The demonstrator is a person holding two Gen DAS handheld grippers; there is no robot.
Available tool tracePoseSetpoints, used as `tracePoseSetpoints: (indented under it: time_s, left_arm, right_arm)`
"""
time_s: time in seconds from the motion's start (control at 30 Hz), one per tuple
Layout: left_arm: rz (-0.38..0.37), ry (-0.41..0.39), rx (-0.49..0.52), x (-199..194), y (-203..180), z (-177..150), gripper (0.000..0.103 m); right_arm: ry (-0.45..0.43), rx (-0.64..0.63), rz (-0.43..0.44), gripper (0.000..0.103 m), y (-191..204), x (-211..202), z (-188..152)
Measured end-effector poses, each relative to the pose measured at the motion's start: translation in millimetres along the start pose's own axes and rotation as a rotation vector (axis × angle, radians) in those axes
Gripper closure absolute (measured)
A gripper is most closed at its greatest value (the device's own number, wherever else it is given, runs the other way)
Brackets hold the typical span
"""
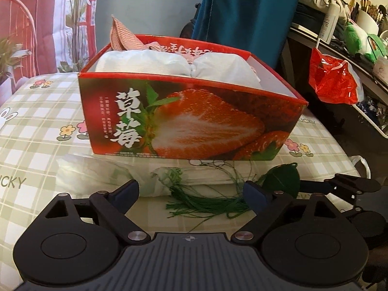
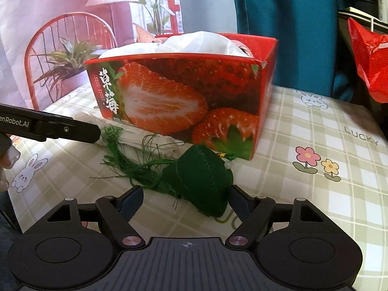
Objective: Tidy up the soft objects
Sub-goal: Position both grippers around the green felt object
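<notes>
- Sitting on the checked cloth of the tabletop (image 2: 315,126), a red strawberry box (image 1: 194,121) holds white soft bundles (image 1: 169,63) up to its rim, with a pink knitted piece (image 1: 121,36) poking out at its far left corner.
- Just in front of the box lies a folded white cloth (image 1: 101,172), with a green knotted cord on it.
- A green pouch (image 2: 201,181), shaped like a wrapped dumpling, lies near the box's right front corner; its green tassel (image 2: 131,167) trails off to the left, across the checked cloth towards the white cloth.
- The right tongs (image 2: 185,197) are spread wide around the pouch: the right finger sits at or against the pouch's edge, the left finger stands clear of it, so nothing is gripped.
- The left tongs (image 1: 191,194) are also spread wide and hold nothing; the tassel threads and the near edge of the white cloth lie between the fingers, untouched.
- In the left view the pouch shows just beyond the right finger.
- A red plastic bag (image 1: 334,80) hangs at the far right, off the tabletop.
</notes>
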State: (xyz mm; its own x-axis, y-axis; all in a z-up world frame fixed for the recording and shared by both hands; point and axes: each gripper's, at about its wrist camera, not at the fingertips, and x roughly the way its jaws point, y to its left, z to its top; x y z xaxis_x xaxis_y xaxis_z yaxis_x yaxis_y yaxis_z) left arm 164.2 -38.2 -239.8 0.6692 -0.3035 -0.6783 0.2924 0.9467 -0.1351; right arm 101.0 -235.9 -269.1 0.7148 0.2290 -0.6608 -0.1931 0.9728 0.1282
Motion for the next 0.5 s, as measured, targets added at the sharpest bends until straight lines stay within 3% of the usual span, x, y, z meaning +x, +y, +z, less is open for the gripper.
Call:
tracePoseSetpoints:
  time_s: [0.3,0.43,0.5]
  left_arm:
    - [-0.081,0.029,0.0,11.1,-16.0,6.4,0.024]
    - [-0.133,0.048,0.009,18.9,-27.5,9.5,0.036]
    - [-0.161,0.062,0.006,25.2,-33.2,10.7,0.04]
  right_arm:
    - [-0.008,0.006,0.007,0.031,-4.1,1.0,-0.5]
    - [-0.015,0.011,-0.001,0.032,-8.1,1.6,0.3]
    - [-0.009,0.01,0.001,0.038,-10.5,4.0,0.1]
